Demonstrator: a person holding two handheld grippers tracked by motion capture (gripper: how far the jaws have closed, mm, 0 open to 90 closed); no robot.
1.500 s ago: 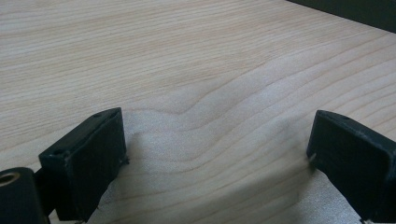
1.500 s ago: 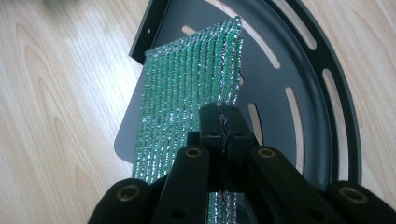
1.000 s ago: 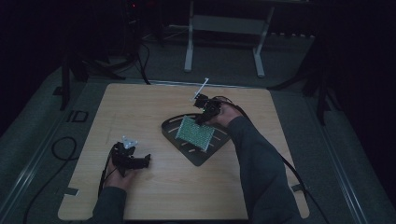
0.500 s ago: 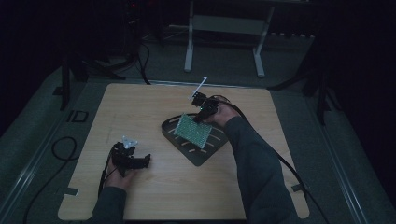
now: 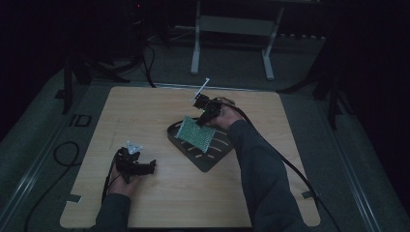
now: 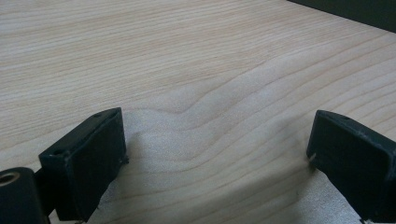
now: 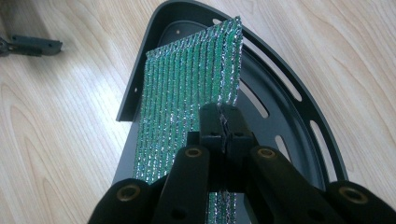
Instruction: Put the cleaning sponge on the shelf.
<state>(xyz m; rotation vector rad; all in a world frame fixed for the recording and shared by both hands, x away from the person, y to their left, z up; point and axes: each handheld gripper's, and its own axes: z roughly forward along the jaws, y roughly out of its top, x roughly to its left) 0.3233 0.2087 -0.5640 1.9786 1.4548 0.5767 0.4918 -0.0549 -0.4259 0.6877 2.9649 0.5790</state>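
Green mesh sheet hangs from my right tool, pinched at its upper edge, long axis running down and away into the dark curved tray mid-bench. I judge lowering follows. Left tool, jaws apart and empty, rests on bench well apart.

1. The left gripper is black, with a pale grey three-cornered plate on top.
2. In its own view its two jaws are blocky, matte black, with small holes in their top faces.
3. The right gripper has black link arms joined by brass-coloured rivets.
4. A black cable trails from it along the forearm.
5. Both arms wear dark grey long sleeves.
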